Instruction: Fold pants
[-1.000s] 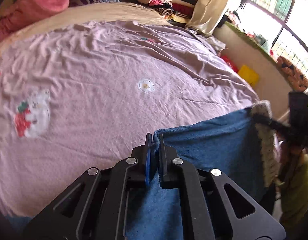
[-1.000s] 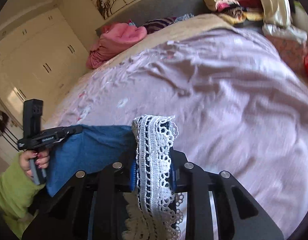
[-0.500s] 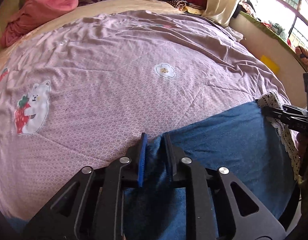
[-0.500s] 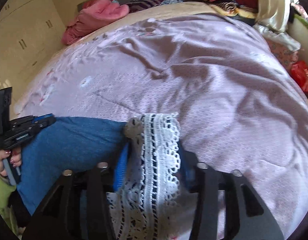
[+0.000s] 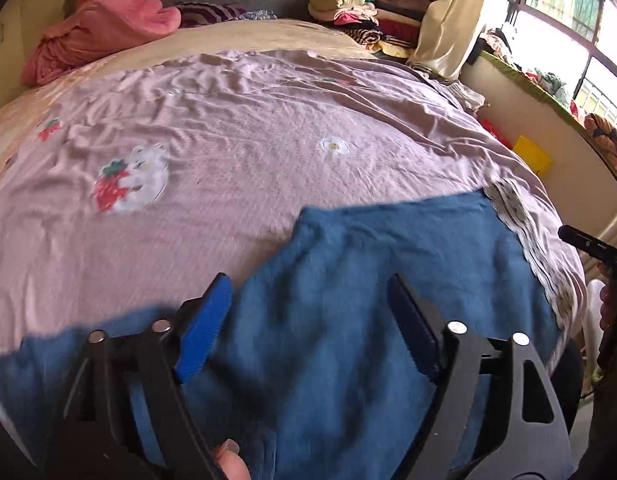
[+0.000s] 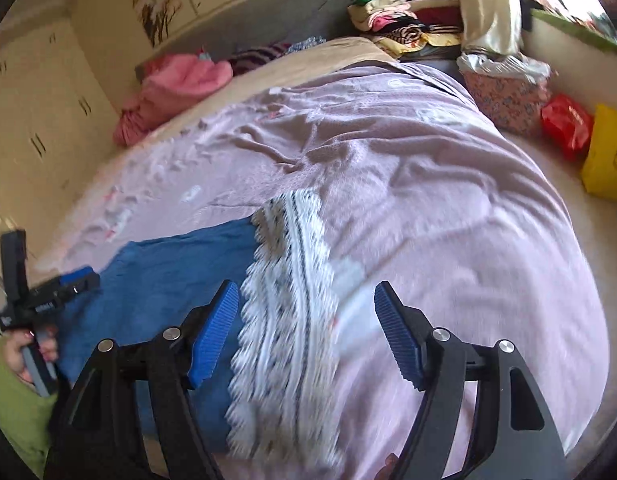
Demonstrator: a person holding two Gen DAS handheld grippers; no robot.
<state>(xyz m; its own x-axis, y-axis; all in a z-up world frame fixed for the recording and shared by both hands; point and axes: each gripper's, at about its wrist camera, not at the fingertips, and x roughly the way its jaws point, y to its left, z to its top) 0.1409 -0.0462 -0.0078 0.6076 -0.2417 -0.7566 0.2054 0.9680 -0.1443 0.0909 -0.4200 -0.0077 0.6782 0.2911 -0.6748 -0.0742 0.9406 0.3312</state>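
Observation:
The blue pants lie flat on the near edge of the pink bed sheet, with a white lace hem along their right side. My left gripper is open above the blue cloth and holds nothing. My right gripper is open above the lace hem, also empty. The left gripper also shows in the right wrist view, at the pants' left edge. The right gripper's tip shows in the left wrist view, past the hem.
A pink blanket heap lies at the head of the bed. Stacked folded clothes sit at the far right corner. A yellow bag and a red bag lie beside the bed on the right. White wardrobes stand left.
Both grippers have opened and let go of the pants, which now lie on the sheet. Both have drawn back a little from the cloth.

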